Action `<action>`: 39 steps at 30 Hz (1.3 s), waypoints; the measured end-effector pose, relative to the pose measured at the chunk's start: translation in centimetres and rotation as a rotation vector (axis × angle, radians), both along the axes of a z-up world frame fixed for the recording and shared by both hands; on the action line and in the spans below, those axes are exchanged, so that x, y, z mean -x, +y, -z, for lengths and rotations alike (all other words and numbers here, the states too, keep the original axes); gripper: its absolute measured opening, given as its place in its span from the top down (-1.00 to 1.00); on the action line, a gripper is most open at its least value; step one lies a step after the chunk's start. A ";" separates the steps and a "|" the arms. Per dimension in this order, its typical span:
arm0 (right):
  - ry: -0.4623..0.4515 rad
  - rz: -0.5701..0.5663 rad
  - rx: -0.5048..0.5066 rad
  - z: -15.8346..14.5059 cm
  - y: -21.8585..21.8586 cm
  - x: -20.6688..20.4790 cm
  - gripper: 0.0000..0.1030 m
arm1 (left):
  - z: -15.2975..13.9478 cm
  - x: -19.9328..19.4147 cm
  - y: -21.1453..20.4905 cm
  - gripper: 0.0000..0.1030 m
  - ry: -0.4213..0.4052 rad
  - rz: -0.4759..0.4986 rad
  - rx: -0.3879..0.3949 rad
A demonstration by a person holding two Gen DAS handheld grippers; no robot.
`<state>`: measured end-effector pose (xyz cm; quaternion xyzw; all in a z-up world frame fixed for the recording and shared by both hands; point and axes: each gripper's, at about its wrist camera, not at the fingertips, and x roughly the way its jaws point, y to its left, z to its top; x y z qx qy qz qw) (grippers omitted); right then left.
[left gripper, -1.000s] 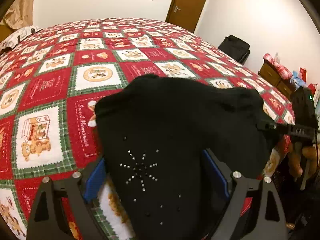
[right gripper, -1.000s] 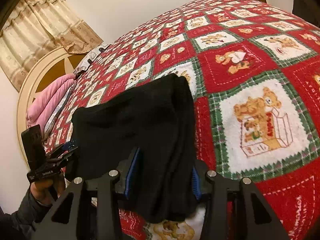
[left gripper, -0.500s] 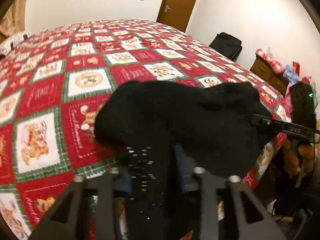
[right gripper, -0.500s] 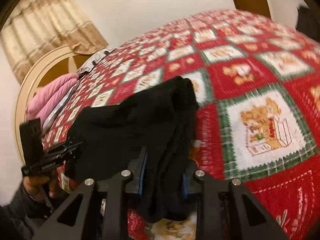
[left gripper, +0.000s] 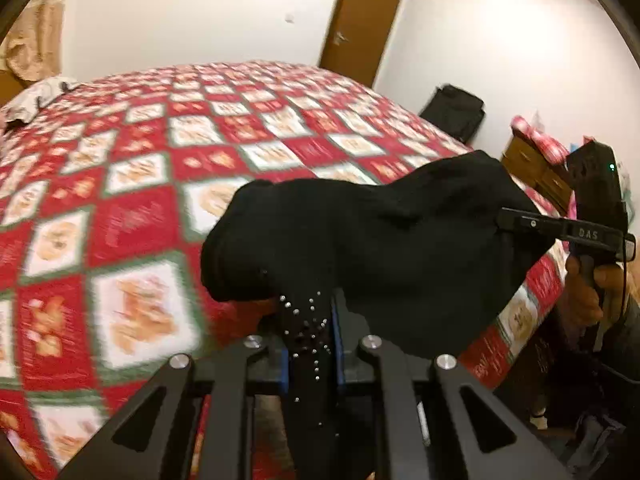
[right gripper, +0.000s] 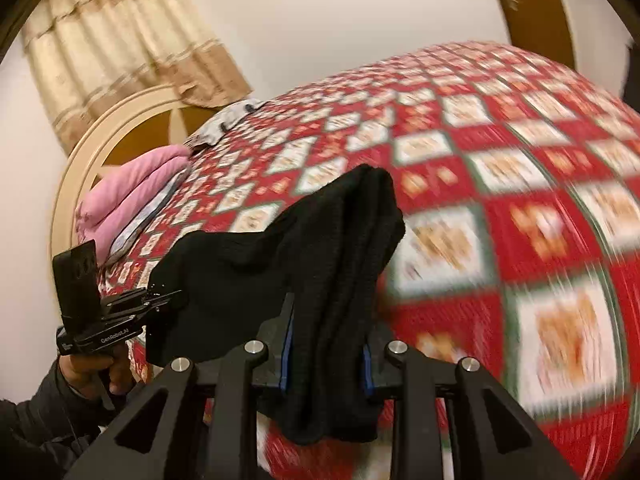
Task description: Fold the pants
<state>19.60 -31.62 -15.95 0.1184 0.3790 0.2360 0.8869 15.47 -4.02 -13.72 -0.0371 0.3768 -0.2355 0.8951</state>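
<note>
The black pants (left gripper: pixel 380 240) with small silver studs hang lifted above the red patchwork bed cover (left gripper: pixel 132 184). My left gripper (left gripper: pixel 310 344) is shut on one near corner of the pants, the studded cloth bunched between its blue pads. My right gripper (right gripper: pixel 326 344) is shut on the other near corner of the pants (right gripper: pixel 280 264). Each gripper shows in the other's view: the right gripper (left gripper: pixel 516 222) at the pants' right edge, the left gripper (right gripper: pixel 160 298) at their left edge. The cloth sags between them.
A pink folded blanket (right gripper: pixel 128 196) and a round headboard (right gripper: pixel 104 128) lie at the bed's head. A black suitcase (left gripper: pixel 454 112), a brown door (left gripper: pixel 360 24) and a wooden dresser (left gripper: pixel 536 160) stand past the bed's far side.
Both grippers have closed on the pants' near corners and raised them off the bed cover. The views have tilted up and the bed is motion-blurred.
</note>
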 end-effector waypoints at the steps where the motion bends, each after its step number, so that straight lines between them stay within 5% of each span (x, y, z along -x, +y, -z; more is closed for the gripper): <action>1: -0.003 -0.018 0.001 -0.5 0.8 -0.9 0.49 | -0.7 -0.2 1.4 0.69 -0.015 -0.028 0.005; 10: 0.023 -0.257 0.001 -2.5 13.8 -12.4 0.49 | -2.4 -2.8 12.2 0.71 -0.054 -0.262 -0.041; 20: 0.132 -0.374 0.015 2.4 26.6 -22.0 0.49 | 2.4 -6.3 22.0 0.74 0.046 -0.454 -0.034; 27: 0.284 -0.377 -0.094 5.8 25.9 -25.2 0.30 | 4.8 -6.3 23.3 -0.02 0.065 -0.503 -0.002; 39: 0.387 -0.356 -0.313 8.7 22.3 -25.2 0.12 | 5.2 -5.8 23.4 -0.16 0.048 -0.510 -0.006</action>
